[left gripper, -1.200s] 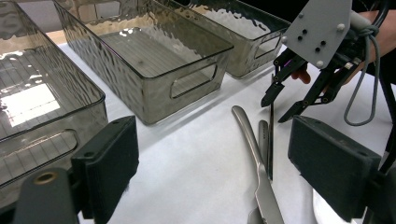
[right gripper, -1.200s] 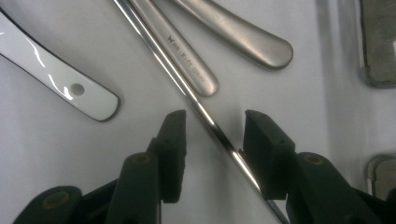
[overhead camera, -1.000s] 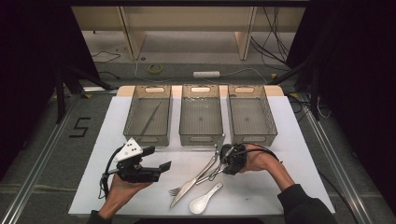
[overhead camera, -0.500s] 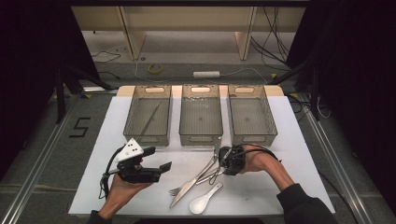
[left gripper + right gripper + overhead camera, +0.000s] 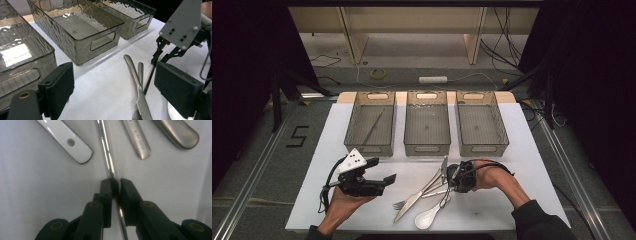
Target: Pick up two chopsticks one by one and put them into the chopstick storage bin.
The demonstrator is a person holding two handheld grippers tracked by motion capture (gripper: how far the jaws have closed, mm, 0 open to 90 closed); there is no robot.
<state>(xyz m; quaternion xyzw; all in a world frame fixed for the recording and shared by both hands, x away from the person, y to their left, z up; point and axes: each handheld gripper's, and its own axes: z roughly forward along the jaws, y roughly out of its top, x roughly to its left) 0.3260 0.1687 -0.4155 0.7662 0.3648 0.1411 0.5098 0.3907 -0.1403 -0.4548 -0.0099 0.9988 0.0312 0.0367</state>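
Right tool (image 5: 115, 185) jaws just closing, pinched thin steel chopstick (image 5: 108, 157) near its end. Light, stiff, slick; likely to swivel. Left tool (image 5: 112, 92) wide open, empty.

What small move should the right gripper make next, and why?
Probably lift straight up. The right gripper has just been closing, and its pads now pinch the thin metal rod, which still lies on the table among the other cutlery.
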